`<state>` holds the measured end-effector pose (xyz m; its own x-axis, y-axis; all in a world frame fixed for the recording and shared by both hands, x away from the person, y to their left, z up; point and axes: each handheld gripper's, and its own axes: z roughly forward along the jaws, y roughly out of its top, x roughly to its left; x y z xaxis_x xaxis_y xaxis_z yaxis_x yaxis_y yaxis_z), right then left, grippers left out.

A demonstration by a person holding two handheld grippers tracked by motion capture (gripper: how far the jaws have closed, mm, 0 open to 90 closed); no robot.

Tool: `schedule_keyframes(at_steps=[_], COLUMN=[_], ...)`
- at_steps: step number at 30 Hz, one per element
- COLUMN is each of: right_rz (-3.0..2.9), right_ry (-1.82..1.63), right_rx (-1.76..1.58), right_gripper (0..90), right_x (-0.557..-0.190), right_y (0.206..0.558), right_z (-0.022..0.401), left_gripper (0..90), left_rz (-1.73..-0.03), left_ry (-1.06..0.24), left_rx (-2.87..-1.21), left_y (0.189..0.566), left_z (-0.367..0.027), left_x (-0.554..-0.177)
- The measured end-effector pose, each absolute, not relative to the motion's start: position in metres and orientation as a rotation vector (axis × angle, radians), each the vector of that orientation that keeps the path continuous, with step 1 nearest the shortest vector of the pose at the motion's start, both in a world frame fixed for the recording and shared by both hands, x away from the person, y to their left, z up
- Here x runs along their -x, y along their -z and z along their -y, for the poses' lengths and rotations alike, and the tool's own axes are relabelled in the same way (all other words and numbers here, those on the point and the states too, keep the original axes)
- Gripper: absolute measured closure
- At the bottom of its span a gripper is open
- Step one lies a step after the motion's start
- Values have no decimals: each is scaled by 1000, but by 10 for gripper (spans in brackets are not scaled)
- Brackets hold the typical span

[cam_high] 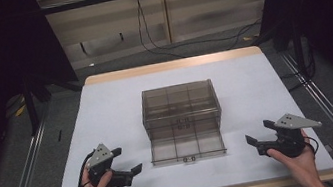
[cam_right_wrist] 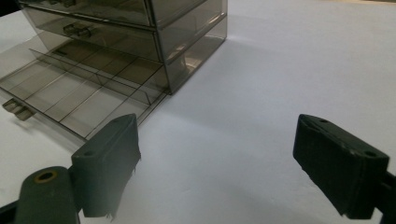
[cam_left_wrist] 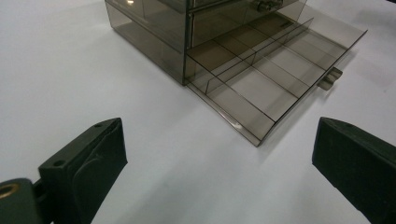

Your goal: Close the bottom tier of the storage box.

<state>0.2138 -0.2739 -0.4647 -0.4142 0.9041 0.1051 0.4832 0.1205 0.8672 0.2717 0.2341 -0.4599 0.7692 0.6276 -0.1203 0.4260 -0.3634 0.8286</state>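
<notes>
So your smoky clear plastic drawer unit (cam_high: 180, 107) sits dead centre on the white bench (cam_high: 107, 113), with the bottom drawer (cam_high: 187, 147) pulled out toward you at 6 o'clock. Left hand-held gripper (cam_high: 127, 161) is parked at about 8 o'clock from it, right hand-held gripper (cam_high: 258, 138) at about 4 o'clock, both well apart from the box, jaws spread wide with nothing between them.

My guess is the thing is light, stiff and pretty slick, thin acrylic-type walls, so it'll probably skate on the bench if you shove the drawer without bracing the body. The small handle tab (cam_high: 188, 159) on the drawer's front edge looks like the spot to pinch or push; the thin dividers inside look fragile, I'd stay off them.

Hard to call: whether the drawer compartments are truly empty, since the tint hides a lot. The upper drawers' contents are murky too, and the back of the unit is out of sight.
</notes>
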Motion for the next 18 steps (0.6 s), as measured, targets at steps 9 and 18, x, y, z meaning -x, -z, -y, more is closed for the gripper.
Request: schedule_keyframes(at_steps=[9,18], right_rz=[-1943,-1937], right_ry=[-1231,-1241], right_rx=[-1357,-1365], right_gripper=[151,177], right_x=[-213,-214], right_y=[465,465], right_z=[275,275], left_gripper=[25,23], left_rz=[-738,-668], left_ry=[-271,-247], left_rx=[-2039,-2090], left_y=[460,458], left_z=[-226,-215], left_x=[-270,-262])
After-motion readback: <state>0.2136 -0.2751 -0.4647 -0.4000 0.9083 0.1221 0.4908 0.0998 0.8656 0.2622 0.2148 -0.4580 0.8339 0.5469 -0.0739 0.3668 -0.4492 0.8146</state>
